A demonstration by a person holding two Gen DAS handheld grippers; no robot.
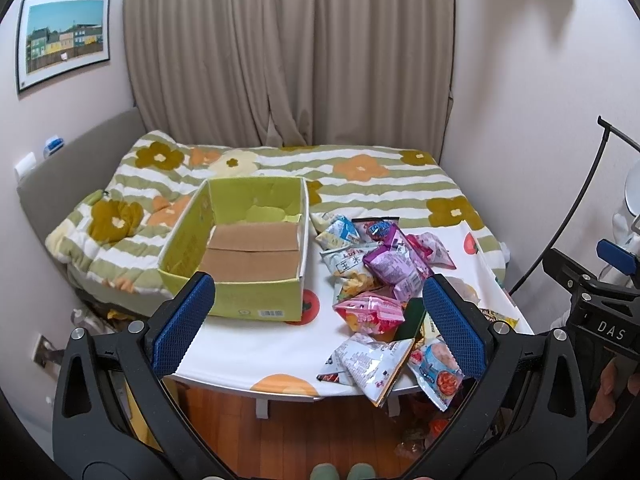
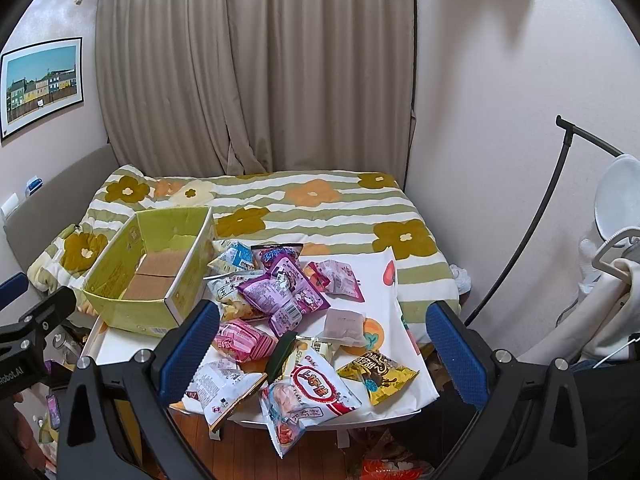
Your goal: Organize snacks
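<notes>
**Both tools held apart above the desk, nothing gripped**

The left tool (image 1: 318, 320) is held level in front of the near edge of the desk (image 1: 240, 344), its blue pads spread wide and nothing held between them. The right tool (image 2: 322, 346) is posed likewise off the near edge, spread wide and carrying nothing. Each tool is seen at the margin of the other's view.

One green cardboard box (image 1: 240, 248) is set on the desk's left half, open at the top, with only its brown bottom flaps seen inside. The snack packets (image 2: 288, 312) are heaped on the right half, just beside the box; about a dozen can be counted, though overlaps prevent an exact figure. One purple packet (image 2: 282, 292) lies atop the heap, one yellow packet (image 2: 378, 374) near the right front corner, and one red-and-white packet (image 2: 308, 398) overhangs the near edge.
</notes>
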